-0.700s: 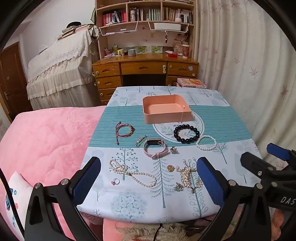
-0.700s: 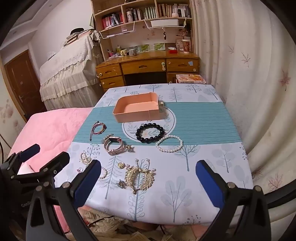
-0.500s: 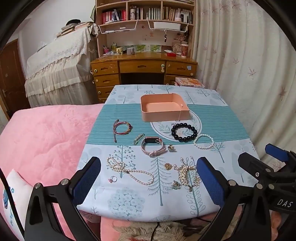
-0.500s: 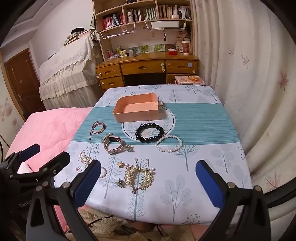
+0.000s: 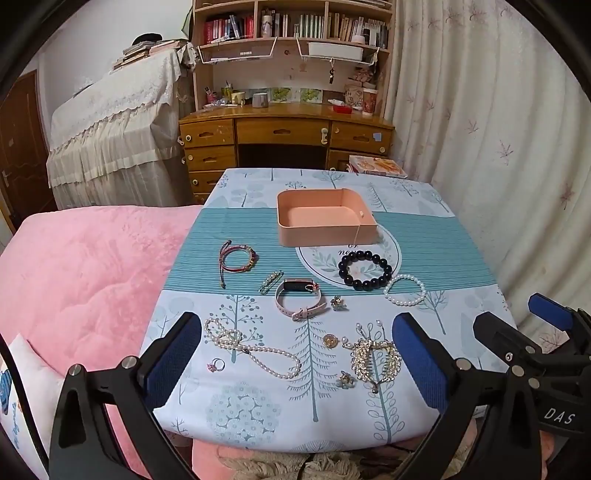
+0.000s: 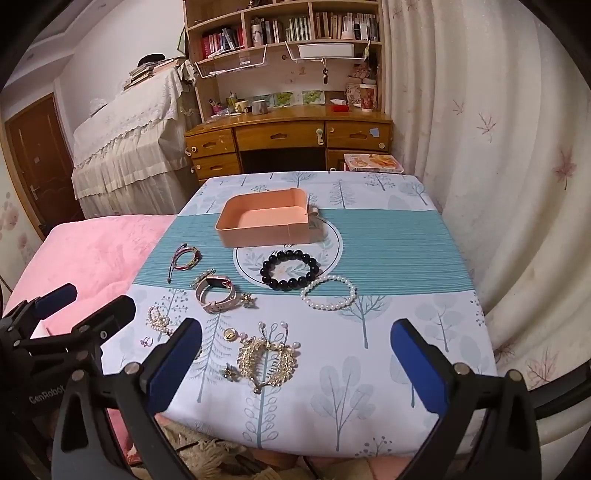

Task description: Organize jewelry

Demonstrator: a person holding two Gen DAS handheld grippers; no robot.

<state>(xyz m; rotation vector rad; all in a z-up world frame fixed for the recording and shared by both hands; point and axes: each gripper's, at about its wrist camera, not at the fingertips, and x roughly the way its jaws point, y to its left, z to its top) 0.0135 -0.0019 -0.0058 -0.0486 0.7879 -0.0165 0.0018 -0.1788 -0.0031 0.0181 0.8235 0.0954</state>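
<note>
Lettering "DAS" marks the right gripper (image 6: 295, 363)'s body and "GenRobot" the left gripper (image 5: 295, 365)'s; both hang spread wide, empty, nearer than the pink tray (image 5: 325, 218). Black bead bracelet (image 5: 365, 269), pearl bracelet (image 5: 404, 290) and pink watch (image 5: 300, 298) lie just before that tray.

A wooden desk (image 5: 286, 138) with drawers stands at twelve o'clock against the far wall, under a bookshelf (image 5: 291, 27) packed with books. A lace-draped piece of furniture (image 5: 114, 129), possibly a piano, sits at ten o'clock, with a brown door (image 6: 37, 162) beyond it. Pale leaf-patterned curtains (image 5: 487, 122) hang at two o'clock. A pink blanket (image 5: 81, 280) spreads at nine o'clock beside the tree-print tablecloth (image 6: 388, 325).
</note>
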